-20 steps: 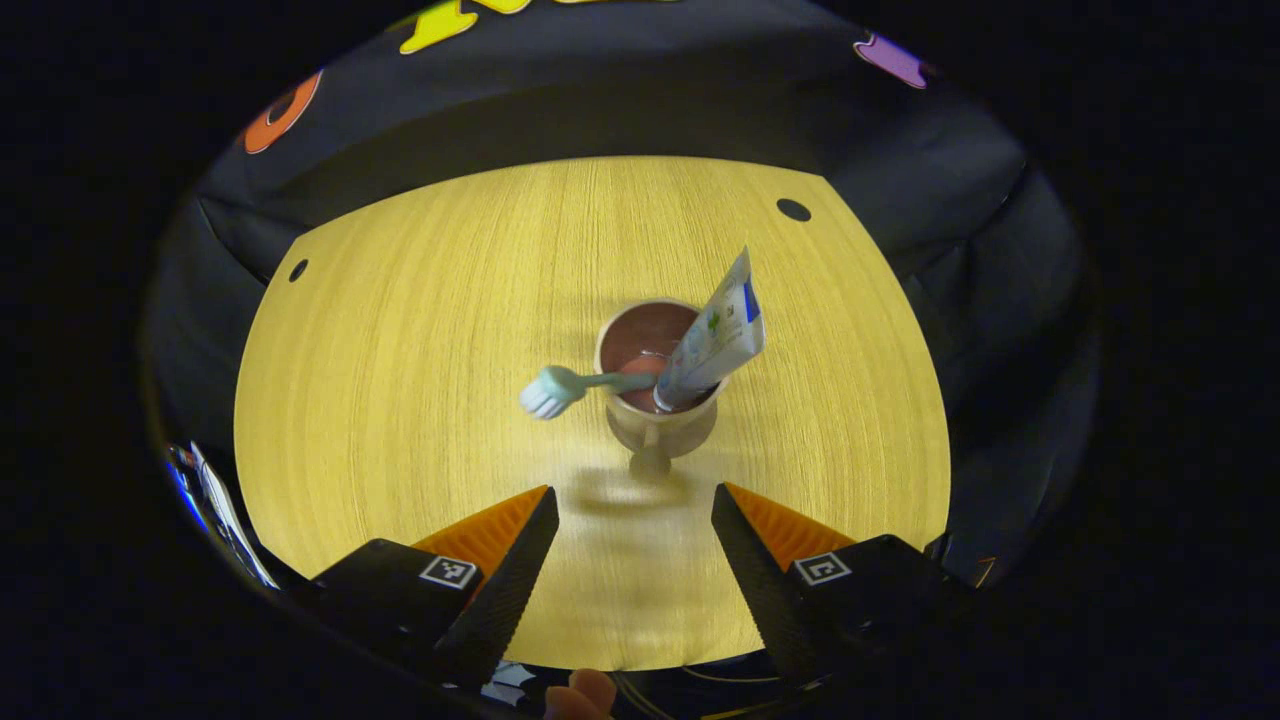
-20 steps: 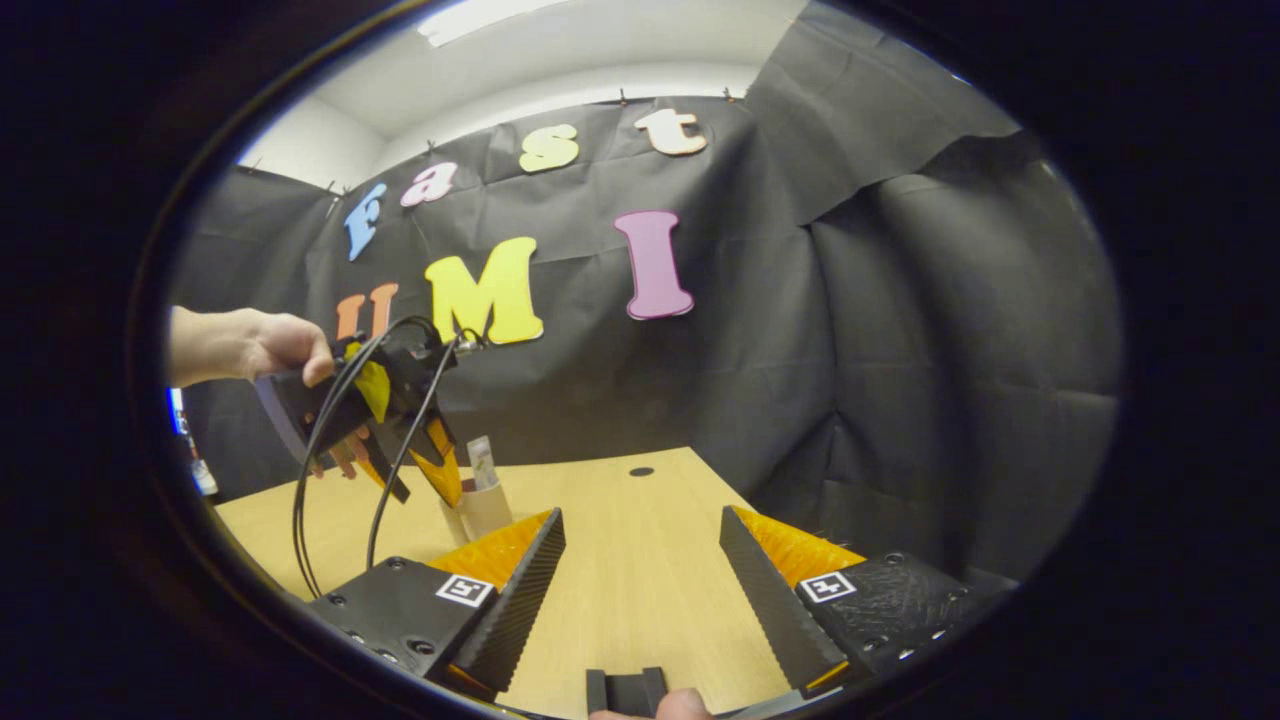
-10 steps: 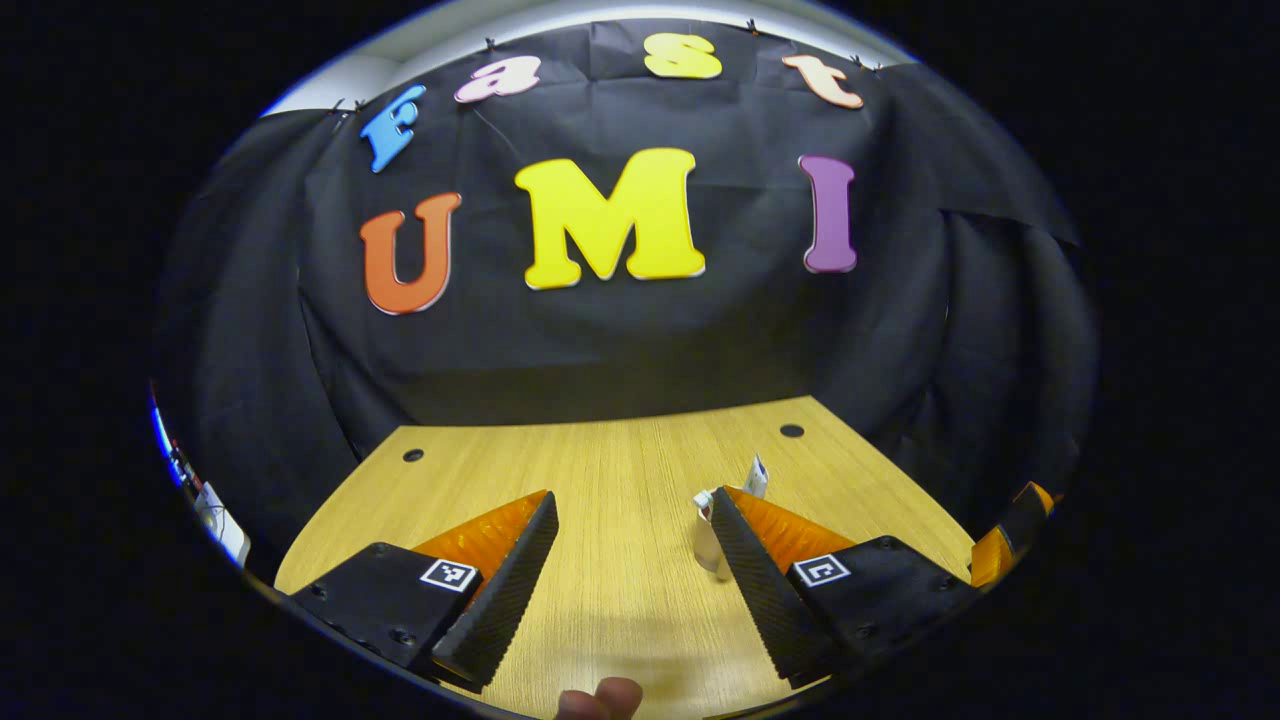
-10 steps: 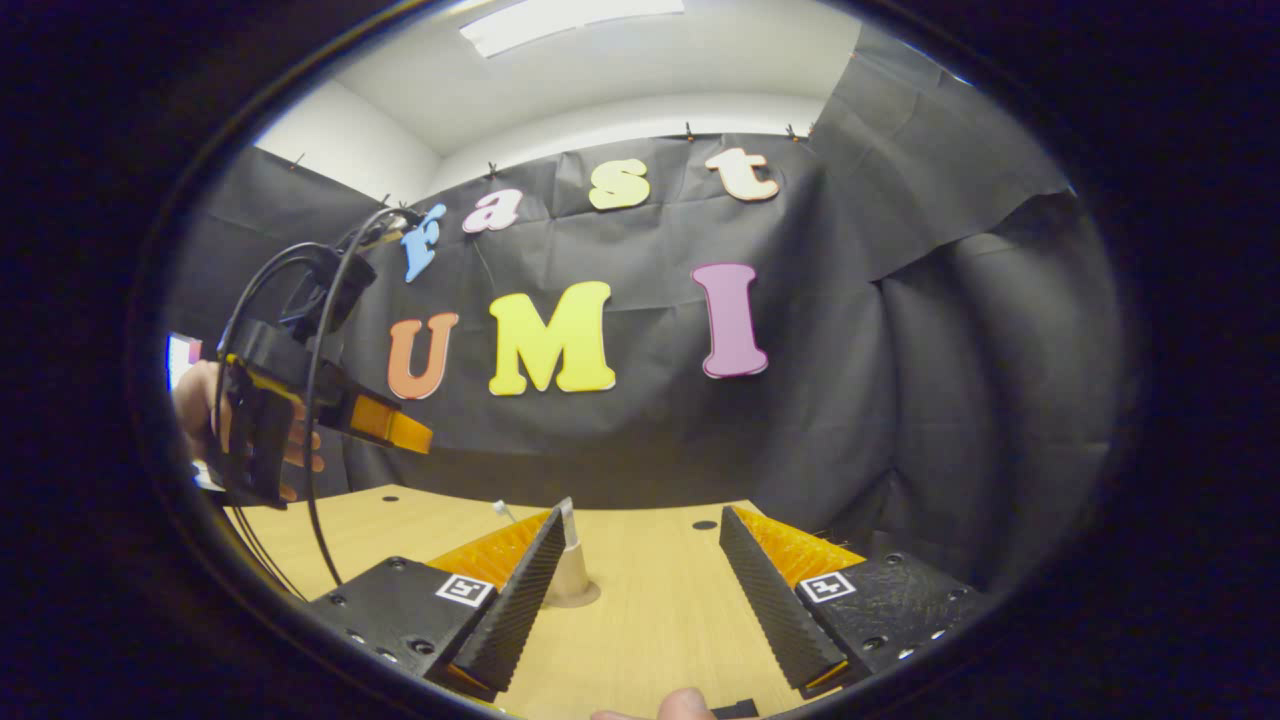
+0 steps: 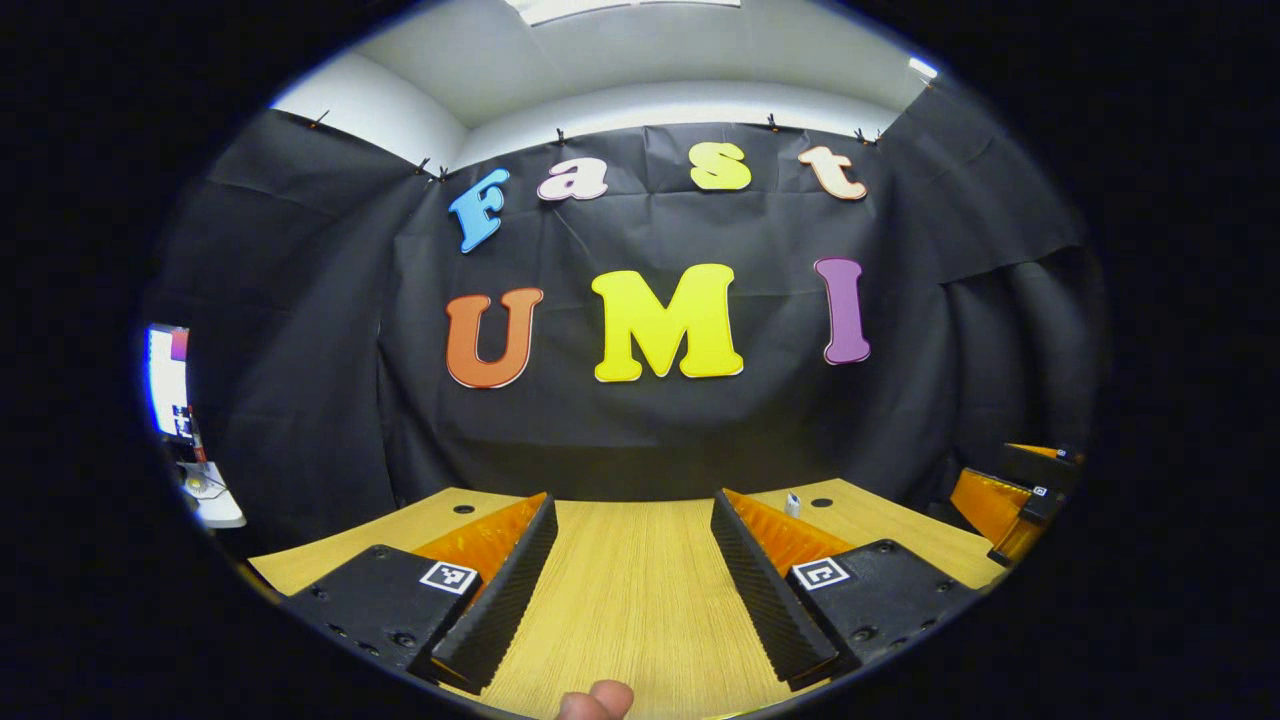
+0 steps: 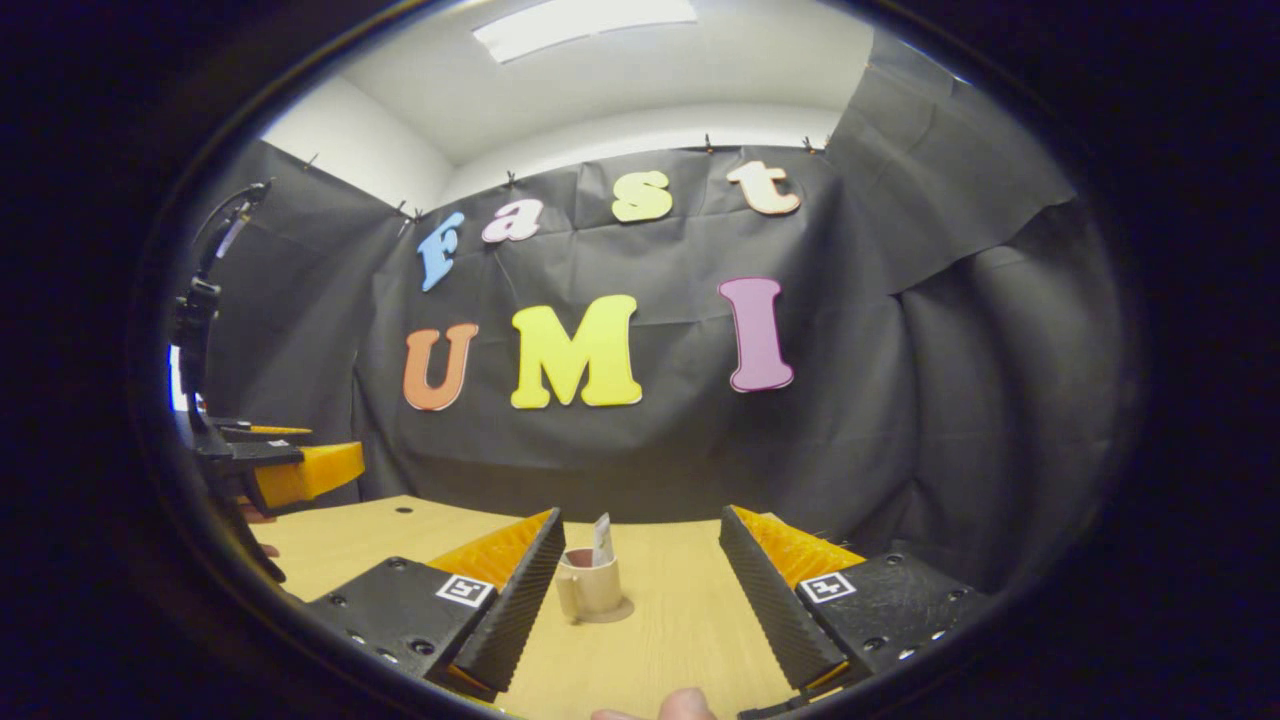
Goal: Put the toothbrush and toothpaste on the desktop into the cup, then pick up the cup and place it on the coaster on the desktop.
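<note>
Right gripper view: we see the cup point(image 6: 590, 588) upright on the desktop point(image 6: 680, 620), standing on a thin round disc that we take for the coaster point(image 6: 612, 611), its edge showing at the cup's foot.
Toothpaste: the toothpaste point(image 6: 601, 540) stands tilted out of the cup's mouth, so it lies where the task wants it.
Toothbrush: we cannot make it out at this size; it may be hidden behind the left finger of this view.
Right gripper: the right gripper point(image 6: 640, 585) has its fingers spread wide with nothing between them, low over the desktop, the cup just ahead and a little to the left of its centre line.
Left gripper: the left gripper point(image 5: 632, 575) is likewise spread apart and holds nothing; in the right gripper view it sits well to the side, far from the cup.
Left gripper view: a small white tip point(image 5: 792, 503) peeks above this gripper's right finger, probably the toothpaste, the cup itself hidden behind that finger.
Our judgement: the cup seems to sit already on the coaster with its load, which fits the close of the job.
Doing it well: we would keep both tools wide and clear of the cup, moving level and away from it, since the tall tube makes the cup top-heavy and a brush could tip it off the disc.
Check: we would confirm the cup's foot sits fully inside the coaster's edge.
</note>
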